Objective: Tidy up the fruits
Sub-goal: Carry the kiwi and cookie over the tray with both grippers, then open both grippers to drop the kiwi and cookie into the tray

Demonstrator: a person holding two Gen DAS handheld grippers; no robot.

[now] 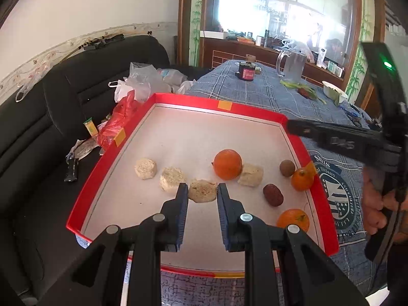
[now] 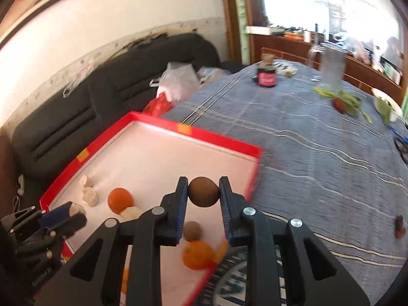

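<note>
Brown round fruit (image 2: 204, 191) was clamped between the right gripper (image 2: 204, 191) pads, hanging over the red tray (image 2: 219, 141) near its 3 o'clock rim. Left gripper (image 1: 202, 191) was clamped on a beige cake (image 1: 202, 190) at 6 o'clock of the tray floor. Judgement: lower the fruit beside its brown twin (image 2: 192, 230) before releasing; round, likely to roll. Oranges (image 1: 227, 164) lay nearby.

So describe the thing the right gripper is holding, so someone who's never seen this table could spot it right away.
Find the red-rimmed tray at the near corner of the blue checked tablecloth. Above its right side, the right gripper pinches a small brown ball between blue pads. Unlike the orange citrus and pale crumbly cakes on the tray below, it is dull brown, smooth and round.
</note>
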